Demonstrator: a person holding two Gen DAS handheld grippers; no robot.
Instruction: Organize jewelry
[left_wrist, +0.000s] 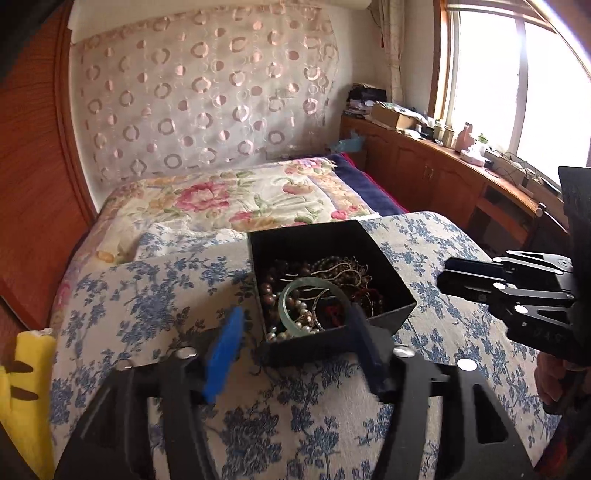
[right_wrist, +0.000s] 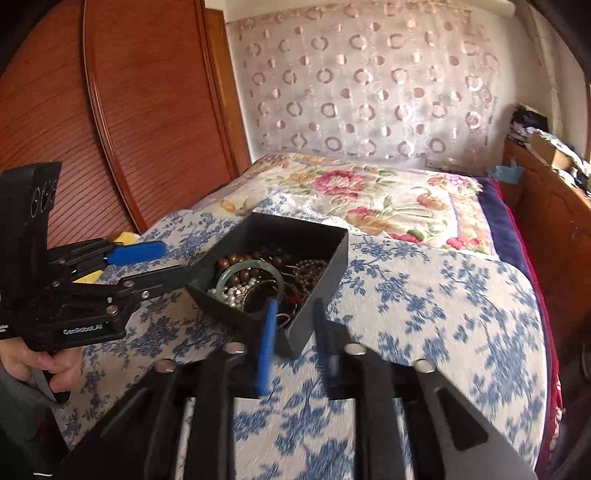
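An open black box (left_wrist: 391, 314) (right_wrist: 334, 258) sits on a blue-flowered cloth (left_wrist: 147, 295) on the bed. It holds a green bangle (left_wrist: 284, 310) (right_wrist: 221, 282), white pearls (right_wrist: 231, 295), brown wooden beads (left_wrist: 269, 288) (right_wrist: 229, 264) and tangled chains. My left gripper (left_wrist: 295, 347) (right_wrist: 162, 266) is open, and its fingers straddle the box's near corner without touching it. My right gripper (right_wrist: 295, 343) (left_wrist: 448, 277) is open too. In the right wrist view the box's other near corner shows between its fingers, with a gap on each side.
A flowered bedspread (left_wrist: 229, 199) covers the far half of the bed. Left of the bed stands a wooden wardrobe (right_wrist: 147, 110). A cluttered wooden counter (left_wrist: 443, 155) runs under the window. A yellow item (left_wrist: 26, 373) lies at the left. A hand (right_wrist: 55, 365) grips the left gripper's handle.
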